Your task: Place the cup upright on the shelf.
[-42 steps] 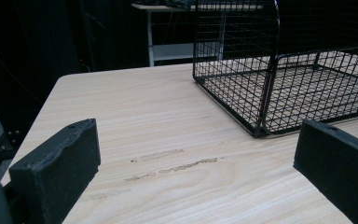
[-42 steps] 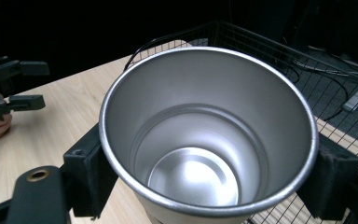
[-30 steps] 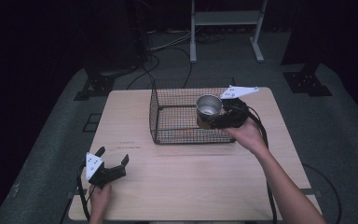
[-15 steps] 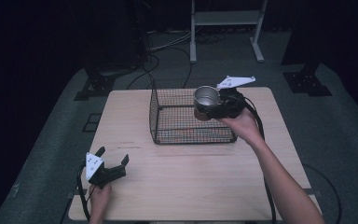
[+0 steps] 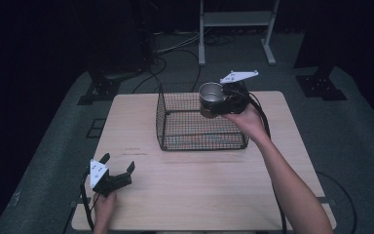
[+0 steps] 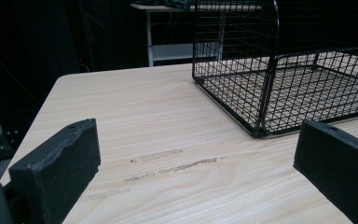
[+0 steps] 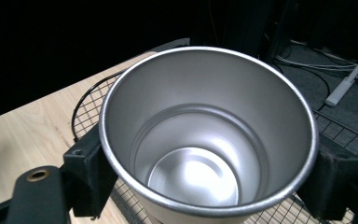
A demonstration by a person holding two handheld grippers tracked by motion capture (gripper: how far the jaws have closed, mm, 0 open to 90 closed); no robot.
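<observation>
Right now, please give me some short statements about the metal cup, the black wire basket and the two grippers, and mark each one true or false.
1. The right gripper is shut on the shiny metal cup. True.
2. The cup holds liquid. False: its inside is empty.
3. The left gripper grips the black wire basket. False: it is open, apart from the basket, over the bare light wooden table.
4. The cup is held above the basket's far right corner. True.
5. The cup is upside down. False: its mouth faces up.
</observation>
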